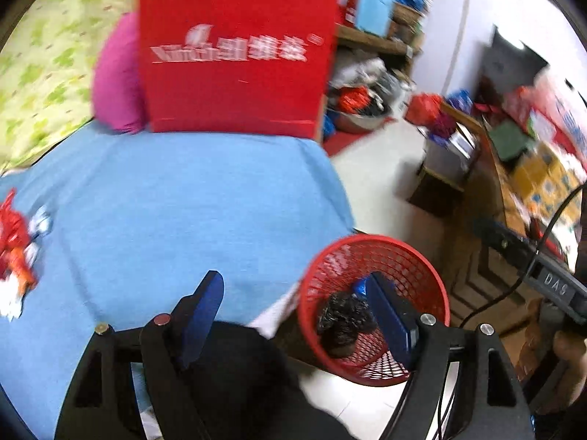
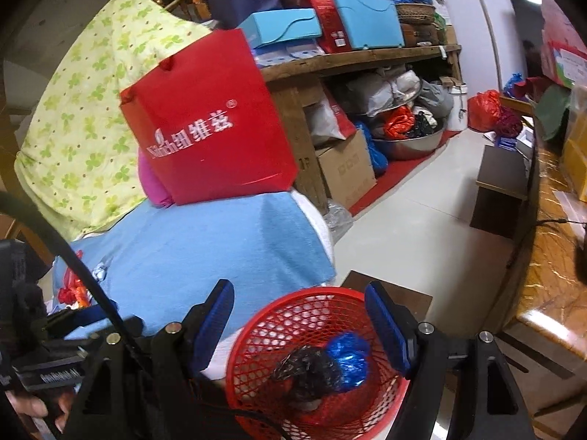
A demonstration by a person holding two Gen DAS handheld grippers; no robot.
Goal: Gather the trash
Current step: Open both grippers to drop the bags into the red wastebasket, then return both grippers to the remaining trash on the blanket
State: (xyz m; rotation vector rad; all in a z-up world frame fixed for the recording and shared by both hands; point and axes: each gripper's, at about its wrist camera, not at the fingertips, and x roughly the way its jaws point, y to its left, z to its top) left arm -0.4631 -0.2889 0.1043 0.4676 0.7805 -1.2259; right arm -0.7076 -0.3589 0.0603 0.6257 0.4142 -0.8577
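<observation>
A red mesh basket [image 1: 330, 256] stands on the floor beside the bed; it also shows in the right wrist view [image 2: 256, 330]. Inside lie a crumpled black bag [image 1: 343, 317] [image 2: 312, 370] and a blue bag [image 2: 348, 355]. A red and white wrapper [image 1: 14, 242] lies on the blue blanket [image 1: 183, 201] at the left; it also shows in the right wrist view [image 2: 73, 289]. My left gripper [image 1: 297, 293] is open and empty above the bed edge and basket. My right gripper [image 2: 299, 304] is open and empty just above the basket.
A red paper bag [image 1: 234, 47] [image 2: 209, 128] and a pink cushion [image 1: 117, 77] stand at the bed's far end. Wooden shelves [image 2: 348, 58] with boxes and bags line the back. A marble-topped counter [image 2: 550, 256] is at the right.
</observation>
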